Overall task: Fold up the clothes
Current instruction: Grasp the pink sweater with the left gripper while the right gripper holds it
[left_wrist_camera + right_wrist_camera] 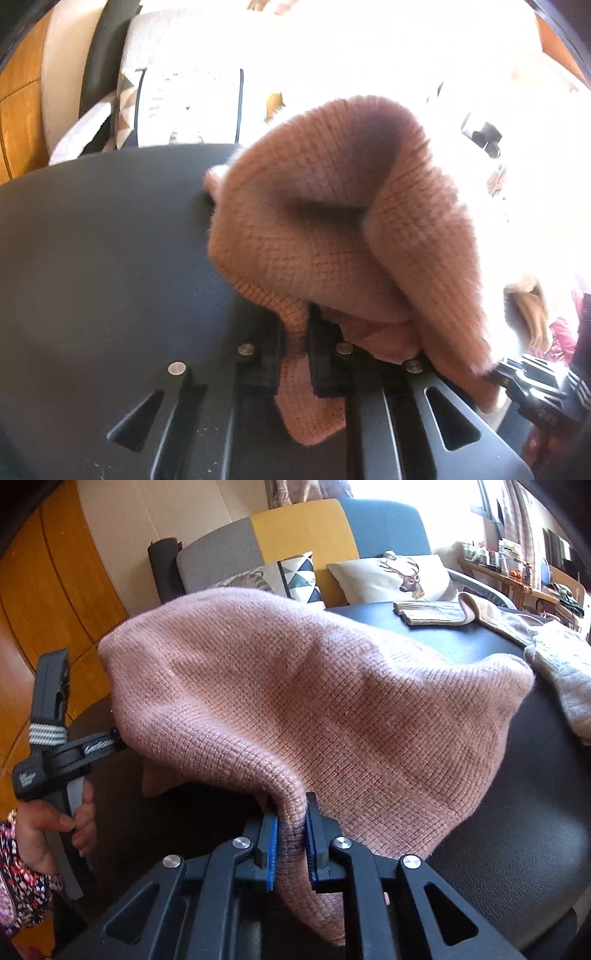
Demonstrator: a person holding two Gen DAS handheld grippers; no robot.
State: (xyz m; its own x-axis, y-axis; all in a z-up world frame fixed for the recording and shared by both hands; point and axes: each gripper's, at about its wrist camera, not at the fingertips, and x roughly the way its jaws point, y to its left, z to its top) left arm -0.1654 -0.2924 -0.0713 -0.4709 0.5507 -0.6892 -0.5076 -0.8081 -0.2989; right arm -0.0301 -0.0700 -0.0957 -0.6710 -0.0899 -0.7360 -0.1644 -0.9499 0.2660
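Left claw (294, 345), marked "GenRobot", and right claw (291, 836) pinch pink knit (314, 701).

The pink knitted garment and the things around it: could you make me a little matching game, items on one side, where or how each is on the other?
Things:
1. pink knitted garment
2. deer cushion
3. folded beige cloth
4. left gripper

States or places:
A. lying flat on the dark table
B. leaning on the sofa
C. lifted, pinched at two edges
D. held in a hand at the picture's left side

Pairs: 1-C, 2-B, 3-A, 4-D. The right gripper takes the garment's other edge.
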